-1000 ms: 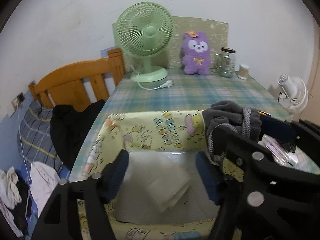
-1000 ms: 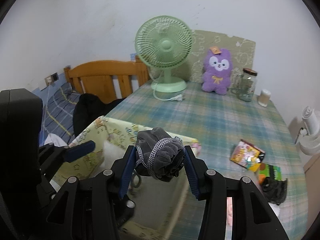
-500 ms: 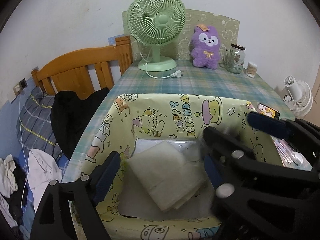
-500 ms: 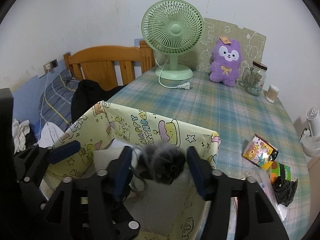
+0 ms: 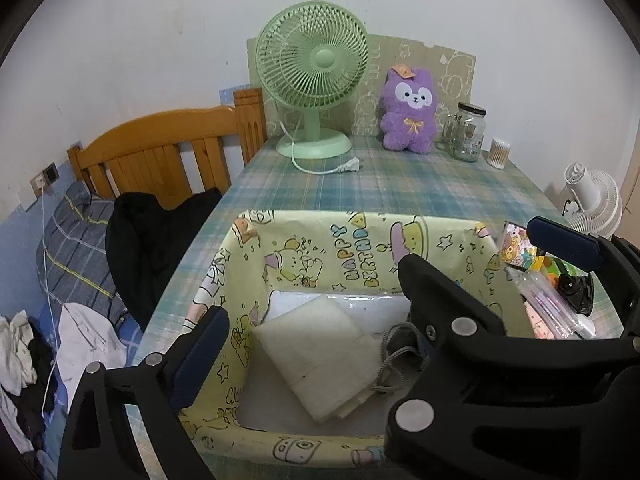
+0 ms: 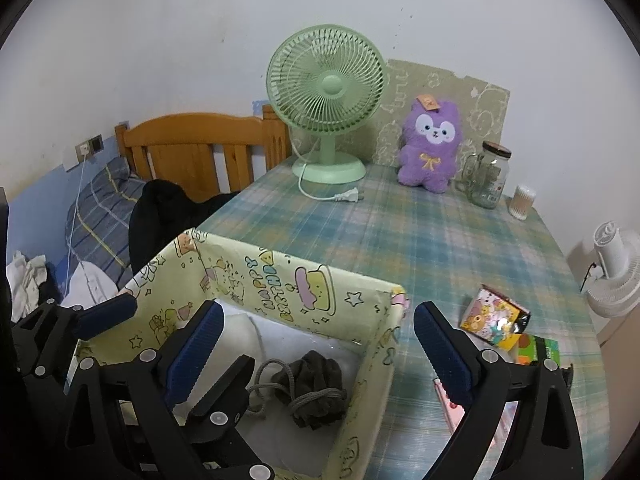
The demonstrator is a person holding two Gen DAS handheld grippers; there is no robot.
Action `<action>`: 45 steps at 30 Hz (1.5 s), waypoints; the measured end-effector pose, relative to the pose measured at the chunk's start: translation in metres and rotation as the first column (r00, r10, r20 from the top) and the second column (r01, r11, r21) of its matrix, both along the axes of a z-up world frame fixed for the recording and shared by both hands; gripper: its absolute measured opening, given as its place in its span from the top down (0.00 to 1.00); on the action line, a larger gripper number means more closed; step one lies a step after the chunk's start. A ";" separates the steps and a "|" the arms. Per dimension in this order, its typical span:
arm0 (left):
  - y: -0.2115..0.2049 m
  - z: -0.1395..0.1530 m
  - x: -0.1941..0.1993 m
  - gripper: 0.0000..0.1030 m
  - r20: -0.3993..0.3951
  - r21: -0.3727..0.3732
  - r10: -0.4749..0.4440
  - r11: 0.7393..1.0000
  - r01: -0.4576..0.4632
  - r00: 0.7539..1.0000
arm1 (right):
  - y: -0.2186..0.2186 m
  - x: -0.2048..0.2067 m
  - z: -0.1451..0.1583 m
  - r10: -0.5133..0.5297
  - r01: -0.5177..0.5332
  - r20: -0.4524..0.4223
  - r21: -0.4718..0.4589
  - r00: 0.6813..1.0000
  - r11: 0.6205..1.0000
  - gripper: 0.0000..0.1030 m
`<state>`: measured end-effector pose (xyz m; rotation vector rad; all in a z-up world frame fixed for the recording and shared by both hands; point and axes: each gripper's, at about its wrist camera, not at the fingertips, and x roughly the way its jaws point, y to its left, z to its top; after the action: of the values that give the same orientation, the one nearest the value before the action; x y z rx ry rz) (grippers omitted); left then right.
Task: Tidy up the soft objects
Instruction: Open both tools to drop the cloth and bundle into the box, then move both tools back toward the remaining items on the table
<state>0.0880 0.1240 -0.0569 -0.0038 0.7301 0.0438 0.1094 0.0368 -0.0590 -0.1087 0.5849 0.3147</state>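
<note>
A soft grey bundled cloth tied with grey cord is lying inside the yellow cartoon-printed fabric box on the plaid desk. Right gripper fingers have just been opening wide, nothing between them; left gripper likewise. Light, squashy, probably best gripped across its middle.

A home bedroom: wooden bed headboard, rumpled clothes, plush toy.
</note>
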 end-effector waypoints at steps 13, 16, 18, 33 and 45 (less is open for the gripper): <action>-0.022 0.023 -0.020 0.00 0.071 0.024 0.002 1.000 -0.003 0.997 | -0.027 -0.024 0.023 -0.032 0.030 0.077 0.032 0.997 0.999 0.00; -0.029 0.027 -0.023 0.00 0.084 0.023 -0.003 1.000 0.001 0.996 | -0.034 -0.028 0.027 -0.040 0.038 0.086 0.032 0.996 0.999 0.00; -0.034 0.031 -0.025 0.00 0.093 0.024 -0.011 1.000 0.009 0.996 | -0.040 -0.032 0.030 -0.047 0.043 0.095 0.048 0.994 0.998 0.00; -0.082 0.059 -0.048 0.00 0.170 0.032 -0.075 0.997 0.071 0.983 | -0.088 -0.056 0.052 -0.066 0.052 0.125 0.110 0.990 0.993 0.00; -0.114 0.066 -0.057 0.00 0.201 0.027 -0.109 0.994 0.106 0.974 | -0.125 -0.073 0.060 -0.126 0.113 0.163 0.091 0.978 0.989 0.00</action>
<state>0.0308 0.0100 0.0095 0.0458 0.5255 -0.0537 0.0363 -0.0884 0.0009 -0.0209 0.4081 0.2095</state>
